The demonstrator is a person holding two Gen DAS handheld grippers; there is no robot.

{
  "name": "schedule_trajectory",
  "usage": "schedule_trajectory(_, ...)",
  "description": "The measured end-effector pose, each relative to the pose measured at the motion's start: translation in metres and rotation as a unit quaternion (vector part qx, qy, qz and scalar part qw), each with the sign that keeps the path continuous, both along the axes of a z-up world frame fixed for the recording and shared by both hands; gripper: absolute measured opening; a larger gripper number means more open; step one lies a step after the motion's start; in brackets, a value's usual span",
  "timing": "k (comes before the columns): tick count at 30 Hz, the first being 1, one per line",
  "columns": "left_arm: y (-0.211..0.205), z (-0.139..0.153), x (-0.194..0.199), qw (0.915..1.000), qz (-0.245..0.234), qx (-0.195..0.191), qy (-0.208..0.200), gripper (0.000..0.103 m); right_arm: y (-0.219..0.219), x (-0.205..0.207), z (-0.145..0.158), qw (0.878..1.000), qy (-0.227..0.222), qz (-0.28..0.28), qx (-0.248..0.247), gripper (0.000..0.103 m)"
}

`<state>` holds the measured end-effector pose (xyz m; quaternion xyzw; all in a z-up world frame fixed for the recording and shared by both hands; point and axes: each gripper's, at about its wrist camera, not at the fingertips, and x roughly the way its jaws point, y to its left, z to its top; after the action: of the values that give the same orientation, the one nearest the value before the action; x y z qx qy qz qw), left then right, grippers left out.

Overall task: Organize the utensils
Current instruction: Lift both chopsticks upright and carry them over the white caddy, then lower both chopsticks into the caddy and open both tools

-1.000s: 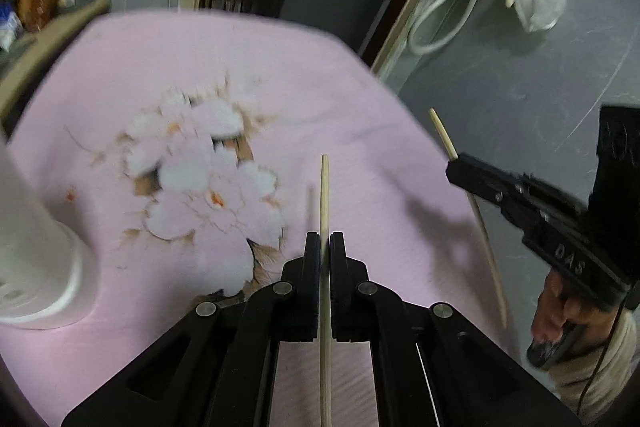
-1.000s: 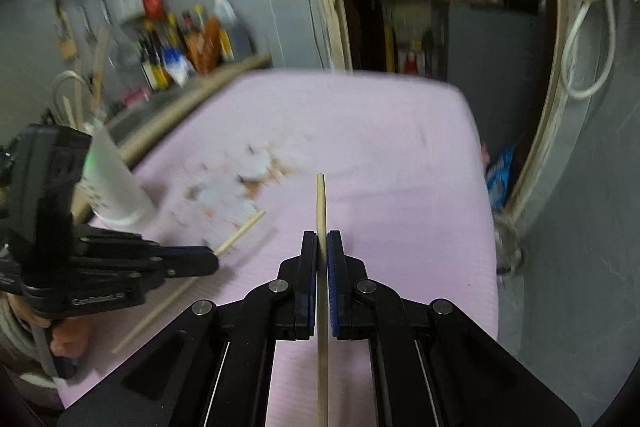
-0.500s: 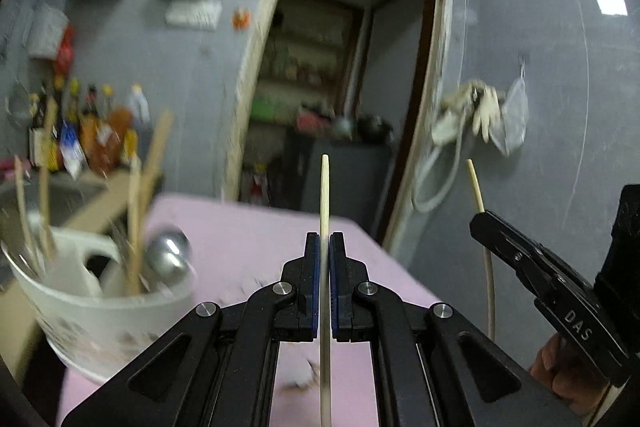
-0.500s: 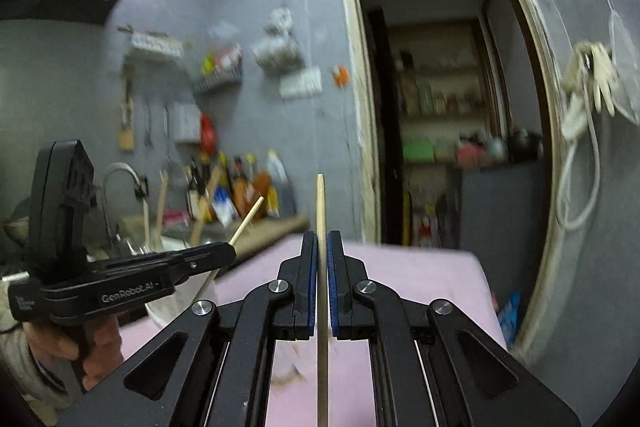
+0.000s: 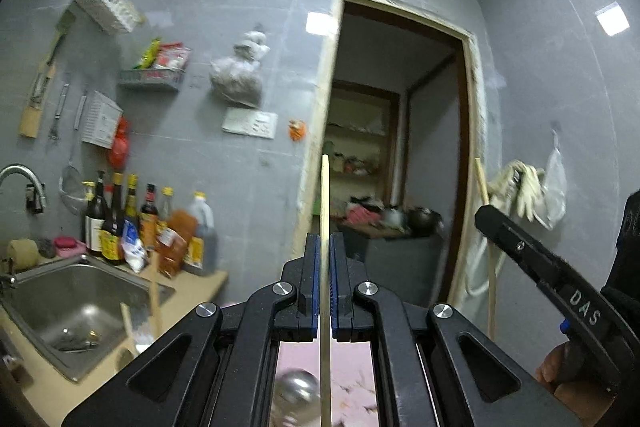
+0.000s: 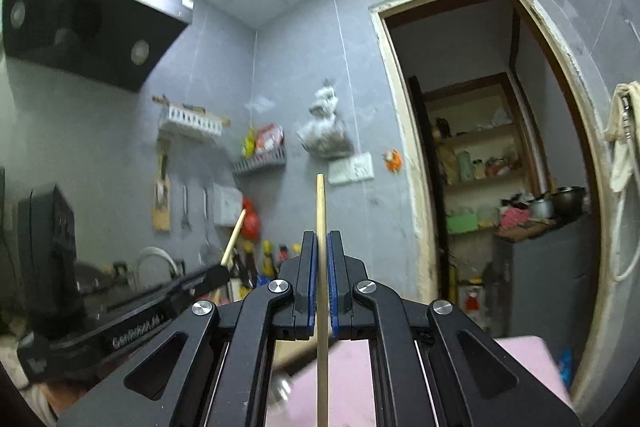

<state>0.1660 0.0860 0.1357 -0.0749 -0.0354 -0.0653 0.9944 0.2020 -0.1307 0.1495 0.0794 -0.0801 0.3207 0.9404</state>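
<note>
My left gripper (image 5: 325, 241) is shut on a pale wooden chopstick (image 5: 325, 195) that points straight up between the jaws. My right gripper (image 6: 321, 239) is shut on a second wooden chopstick (image 6: 321, 203), also upright. Both grippers are tilted up toward the far wall. In the left wrist view the right gripper (image 5: 482, 211) shows at the right with its chopstick (image 5: 490, 267). In the right wrist view the left gripper (image 6: 224, 269) shows at the lower left. A metal spoon bowl (image 5: 298, 389) and wooden handles (image 5: 154, 297) of the utensil holder show low in the left wrist view.
A steel sink (image 5: 68, 303) with a tap and several sauce bottles (image 5: 148, 223) stand at the left. The pink tablecloth (image 6: 520, 367) lies below. An open doorway (image 5: 396, 155) is ahead, a range hood (image 6: 88, 27) at the upper left.
Both grippers have tilted further up with their chopsticks held. The table and white utensil holder have dropped almost out of view; the wall and ceiling now fill both views.
</note>
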Motion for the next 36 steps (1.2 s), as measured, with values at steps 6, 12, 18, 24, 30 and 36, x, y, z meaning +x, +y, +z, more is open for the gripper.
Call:
schedule_trajectory(6,0.074,0.008,0.015,0.9953,0.022,-0.094,-0.007,0.002,0.024,0.027,0.003,0.995,-0.015,0.050,0.091,0.003)
schedule_trajectory(12,0.124,-0.004,0.018,0.9833,0.067,-0.163,-0.044,0.002,0.051,0.046,-0.010,0.990,-0.009,0.037,0.136,0.003)
schedule_trajectory(18,0.129,-0.026,0.013,0.9773,0.102,-0.174,-0.065,0.002,0.066,0.050,-0.029,0.992,-0.007,0.014,0.123,0.003)
schedule_trajectory(24,0.120,-0.040,0.015,0.9748,0.151,-0.148,-0.070,0.002,0.071,0.056,-0.042,0.994,0.001,0.011,0.111,0.003)
schedule_trajectory(30,0.125,-0.054,0.021,0.9717,0.173,-0.150,-0.056,0.002,0.075,0.060,-0.052,0.996,0.006,0.007,0.093,0.003)
schedule_trajectory(36,0.122,-0.064,0.027,0.9704,0.189,-0.143,-0.047,0.002,0.078,0.065,-0.062,0.996,0.024,0.009,0.081,0.003)
